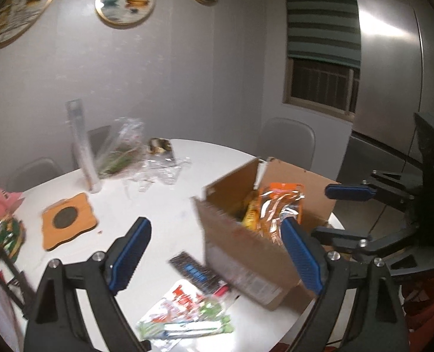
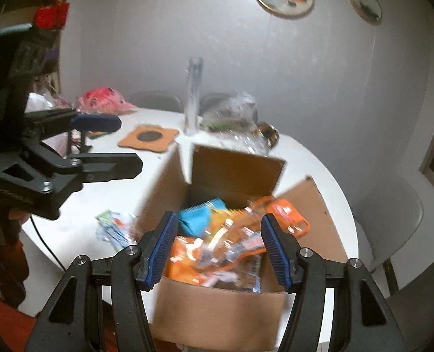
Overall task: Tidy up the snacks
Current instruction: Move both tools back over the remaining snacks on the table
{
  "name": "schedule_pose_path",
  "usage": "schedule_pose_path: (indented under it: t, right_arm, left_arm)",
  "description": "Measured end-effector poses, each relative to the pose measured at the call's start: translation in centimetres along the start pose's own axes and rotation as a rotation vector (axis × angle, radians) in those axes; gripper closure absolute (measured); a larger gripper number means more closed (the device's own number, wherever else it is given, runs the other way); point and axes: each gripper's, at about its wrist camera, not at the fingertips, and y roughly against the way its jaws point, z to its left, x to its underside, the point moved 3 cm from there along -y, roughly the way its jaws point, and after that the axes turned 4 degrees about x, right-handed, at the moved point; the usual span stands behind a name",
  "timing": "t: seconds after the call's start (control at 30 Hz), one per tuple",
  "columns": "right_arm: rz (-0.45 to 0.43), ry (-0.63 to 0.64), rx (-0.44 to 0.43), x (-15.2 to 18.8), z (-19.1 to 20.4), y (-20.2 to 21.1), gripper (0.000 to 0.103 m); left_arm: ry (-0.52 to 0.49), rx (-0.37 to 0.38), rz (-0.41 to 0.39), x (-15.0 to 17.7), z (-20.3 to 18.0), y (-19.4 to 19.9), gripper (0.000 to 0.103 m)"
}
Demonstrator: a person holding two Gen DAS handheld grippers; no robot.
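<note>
Both grippers are up in the air, angled down a bit toward the tabletop. The left gripper has its jaws spread really wide, blue pads facing each other with nothing pinched between them. The right gripper is parted about halfway, and nothing is touching its blue pads either. From the left wrist cam you can see the right gripper poking in from the right edge, fingers apart. From the right wrist cam the left gripper comes in from the left side, also spread. Pretty blurry in both views.
</note>
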Motion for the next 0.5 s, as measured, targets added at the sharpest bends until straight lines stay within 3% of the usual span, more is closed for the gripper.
schedule_pose_path:
  t: [0.23, 0.5]
  right_arm:
    - [-0.062, 0.083, -0.080, -1.6, 6.8, 1.5, 0.047]
    - [0.030, 0.113, -0.234, -0.8, 14.0, -3.3, 0.047]
  left_arm:
    - [0.065, -0.100, -0.010, 3.2, 5.5, 4.4, 0.015]
    - [0.160, -0.144, 0.056, 9.5, 10.5, 4.7, 0.015]
